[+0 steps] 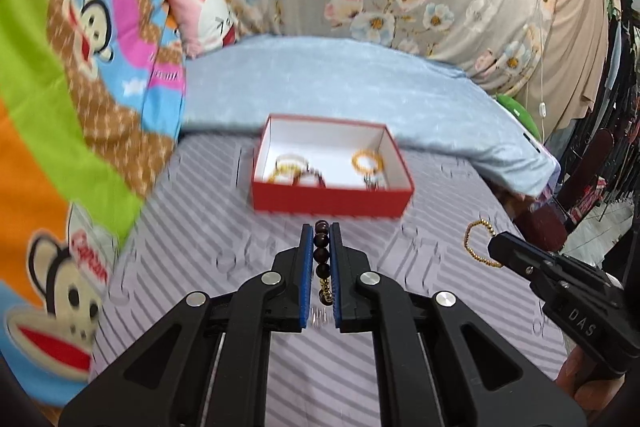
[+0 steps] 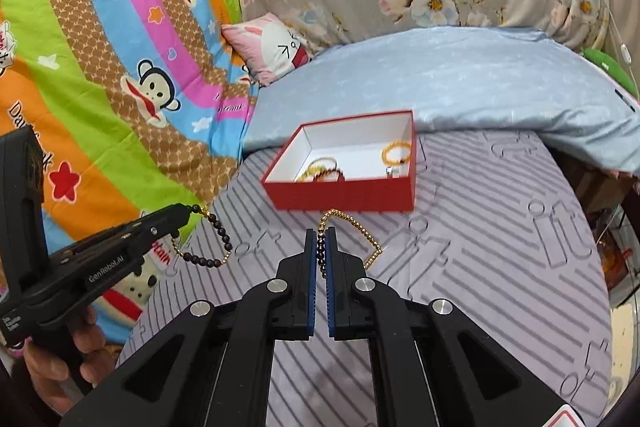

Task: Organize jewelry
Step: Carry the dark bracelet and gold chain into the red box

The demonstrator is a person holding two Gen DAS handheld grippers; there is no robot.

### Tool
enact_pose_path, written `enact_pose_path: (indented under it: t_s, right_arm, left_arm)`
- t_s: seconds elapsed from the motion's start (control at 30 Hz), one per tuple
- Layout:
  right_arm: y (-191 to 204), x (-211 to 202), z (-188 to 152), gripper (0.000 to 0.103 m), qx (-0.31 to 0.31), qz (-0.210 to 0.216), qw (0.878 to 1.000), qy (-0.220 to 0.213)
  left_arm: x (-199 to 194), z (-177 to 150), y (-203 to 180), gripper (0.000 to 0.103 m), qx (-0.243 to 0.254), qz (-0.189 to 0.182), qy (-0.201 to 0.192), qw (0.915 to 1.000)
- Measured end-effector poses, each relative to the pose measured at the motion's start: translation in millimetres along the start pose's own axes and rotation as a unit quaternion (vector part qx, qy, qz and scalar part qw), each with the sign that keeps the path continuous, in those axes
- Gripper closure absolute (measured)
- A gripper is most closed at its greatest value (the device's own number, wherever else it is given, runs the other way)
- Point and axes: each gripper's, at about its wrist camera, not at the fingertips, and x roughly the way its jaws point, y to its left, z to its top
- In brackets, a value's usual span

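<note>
While both tongs are clamped shut on jewelry, the left gripper (image 1: 321, 227) pinching a dark-bead bracelet (image 1: 322, 253) and the right gripper (image 2: 320, 231) a gold bead chain (image 2: 352, 223), neither piece is stowed yet. Beyond them on the striped bedcover (image 2: 480, 247), the red box (image 2: 344, 193) already holds several bracelets, so only these two appear left.

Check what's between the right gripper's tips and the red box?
Right wrist view: only the gold bead bracelet that the right gripper is shut on, looping over bare striped sheet short of the red box. Nothing else.
</note>
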Motion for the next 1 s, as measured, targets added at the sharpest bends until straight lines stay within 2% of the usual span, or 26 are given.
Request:
enact_pose_path:
  t_s: [0.17, 0.5, 0.77, 1.0]
  right_arm:
    - [-5.9, 25.0, 31.1, 0.100, -0.001, -0.003, 1.000, -0.005]
    - [-15.9, 91.0, 82.1, 0.100, -0.012, -0.021, 1.000, 0.000]
    - [-27.6, 139.7, 99.4, 0.100, -0.009, -0.031, 0.999, 0.019]
    - [-33.5, 174.4, 103.6, 0.100, -0.005, -0.033, 0.999, 0.036]
  left_arm:
    - [23.3, 31.5, -5.1, 0.096, 0.013, 0.012, -0.011, 0.9998]
    - [90.6, 74.9, -7.3, 0.096, 0.021, 0.036, -0.002, 0.9991]
    - [143.5, 98.6, -3.5, 0.096, 0.023, 0.054, 0.012, 0.9982]
    - [180.1, 102.8, 1.1, 0.096, 0.022, 0.068, 0.032, 0.9969]
